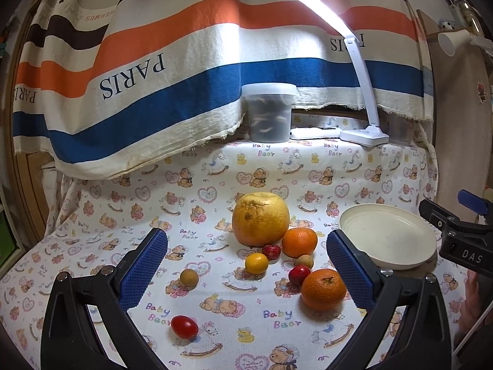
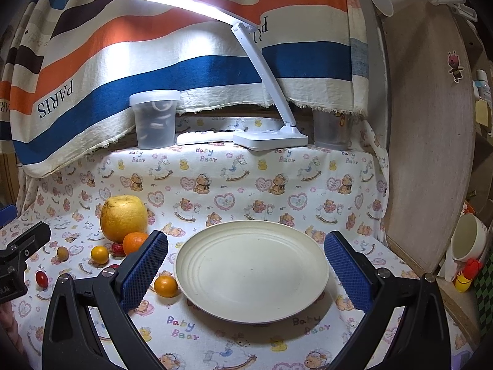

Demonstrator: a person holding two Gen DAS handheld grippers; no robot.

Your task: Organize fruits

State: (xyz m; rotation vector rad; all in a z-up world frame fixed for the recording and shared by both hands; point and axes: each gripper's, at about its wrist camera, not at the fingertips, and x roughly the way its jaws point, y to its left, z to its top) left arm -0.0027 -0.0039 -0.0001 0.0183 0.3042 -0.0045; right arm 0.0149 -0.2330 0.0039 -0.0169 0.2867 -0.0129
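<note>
we see our left gripper (image 1: 246, 265) with its jaws spread wide and nothing between them, hovering over the baby-bear tablecloth (image 1: 215, 166). through its gap, at twelve o'clock, sits the big yellow grapefruit (image 1: 260, 219), with an orange (image 1: 299, 242) touching its lower side at four o'clock. just below them lie a small red fruit (image 1: 271, 251), a yellow cherry tomato (image 1: 256, 263), a brown longan (image 1: 304, 261) and another red fruit (image 1: 299, 274), which touches a second orange (image 1: 323, 289) close to the right finger. a lone brown longan (image 1: 189, 277) lies at nine o'clock from the cluster, and a red cherry tomato (image 1: 184, 326) lies apart at seven o'clock. the cream plate (image 1: 387, 237) rests at three o'clock of the fruits, holding nothing. in the right wrist view, our right gripper (image 2: 246, 266) is likewise released, its blue pads framing the plate (image 2: 252, 269) dead ahead at twelve o'clock; an orange (image 2: 165, 286) lies just beside the plate's rim at nine o'clock. at the back, at twelve o'clock, stand a lidded plastic tub (image 1: 268, 112) and a white desk lamp (image 1: 363, 135), lit, before a striped cloth (image 1: 154, 61).
</note>
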